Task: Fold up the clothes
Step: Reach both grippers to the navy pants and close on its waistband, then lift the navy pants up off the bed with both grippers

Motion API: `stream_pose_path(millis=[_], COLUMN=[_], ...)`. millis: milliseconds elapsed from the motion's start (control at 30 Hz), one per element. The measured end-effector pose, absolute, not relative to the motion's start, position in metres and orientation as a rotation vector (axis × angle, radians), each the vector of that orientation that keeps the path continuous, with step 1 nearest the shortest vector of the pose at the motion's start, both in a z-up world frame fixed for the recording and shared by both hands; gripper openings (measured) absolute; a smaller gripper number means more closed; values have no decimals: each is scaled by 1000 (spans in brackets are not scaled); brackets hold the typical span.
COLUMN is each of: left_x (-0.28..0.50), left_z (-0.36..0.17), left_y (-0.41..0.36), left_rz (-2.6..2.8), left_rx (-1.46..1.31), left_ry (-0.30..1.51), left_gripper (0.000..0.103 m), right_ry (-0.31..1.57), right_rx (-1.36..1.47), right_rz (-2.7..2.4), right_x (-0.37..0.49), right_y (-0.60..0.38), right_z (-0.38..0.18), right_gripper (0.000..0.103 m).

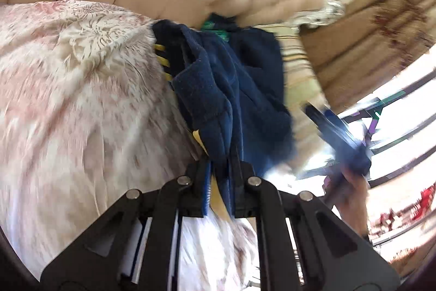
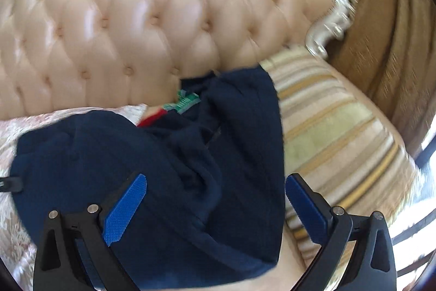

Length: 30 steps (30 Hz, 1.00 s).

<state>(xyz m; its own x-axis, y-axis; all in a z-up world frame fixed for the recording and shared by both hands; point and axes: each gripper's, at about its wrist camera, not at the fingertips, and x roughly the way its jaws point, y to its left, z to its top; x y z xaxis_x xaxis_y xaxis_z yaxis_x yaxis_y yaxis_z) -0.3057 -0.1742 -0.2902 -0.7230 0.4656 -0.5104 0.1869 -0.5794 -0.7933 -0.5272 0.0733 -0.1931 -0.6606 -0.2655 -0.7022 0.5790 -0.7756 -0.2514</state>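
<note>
The left gripper (image 1: pixel 219 176) is clamped tight on a bunched edge of the navy garment (image 1: pixel 231 89), its black fingers pressed together with cloth and a bit of yellow trim squeezed between them. It points toward the head of the bed, and the fabric runs away from it in thick folds, yellow stripes (image 1: pixel 163 62) showing along the left edge. Under and left of it spreads the pale floral bedspread (image 1: pixel 68 78).

Further right in the same view, blurred with motion, the right gripper (image 1: pixel 338 132) is held up by the person's hand (image 1: pixel 351 192), bright window bars (image 1: pixel 403 132) behind it.

From the right wrist, that gripper's blue pads (image 2: pixel 126 206) stand wide apart, nothing between them, poised just over the garment's lower folds. The navy cloth lies heaped on the bed against the tufted cream headboard (image 2: pixel 122 18), with a green label (image 2: pixel 188 101) and a red strip (image 2: pixel 152 116) showing at its collar. To the right lies a striped pillow (image 2: pixel 335 132), then the carved silver headboard trim (image 2: pixel 332 21) and a brown patterned curtain (image 2: pixel 381 32) beyond.
</note>
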Motion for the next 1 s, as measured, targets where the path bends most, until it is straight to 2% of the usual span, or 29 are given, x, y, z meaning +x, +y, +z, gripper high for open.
stream_pose_path(millis=[167, 300, 400, 733, 833, 933, 1000], left_x=[-231, -200, -196, -186, -185, -185, -194], left_z=[-313, -338, -348, -362, -366, -367, -366], left_y=[-156, -147, -138, -144, -147, -149, -148], left_rz=[2397, 2361, 2359, 2310, 2304, 2301, 2289], left_rx=[-1150, -1236, -1259, -1212, -1206, -1200, -1197], left_ry=[-1470, -1544, -1540, -1583, -1591, -1595, -1610], left_gripper=[12, 12, 12, 13, 13, 13, 13], right_ry=[733, 820, 821, 1002, 1046, 1036, 964], right_rx=[938, 923, 917, 954, 1056, 1169, 1239], right_rz=[-2164, -2011, -1893, -1481, -1411, -1360, -1328], right_x=[-521, -513, -509, -483, -494, -509, -515], right_y=[43, 19, -4, -104, -127, -143, -144], right_z=[-196, -203, -207, -261, -287, -309, -316], right_gripper=[103, 103, 103, 103, 103, 103, 103])
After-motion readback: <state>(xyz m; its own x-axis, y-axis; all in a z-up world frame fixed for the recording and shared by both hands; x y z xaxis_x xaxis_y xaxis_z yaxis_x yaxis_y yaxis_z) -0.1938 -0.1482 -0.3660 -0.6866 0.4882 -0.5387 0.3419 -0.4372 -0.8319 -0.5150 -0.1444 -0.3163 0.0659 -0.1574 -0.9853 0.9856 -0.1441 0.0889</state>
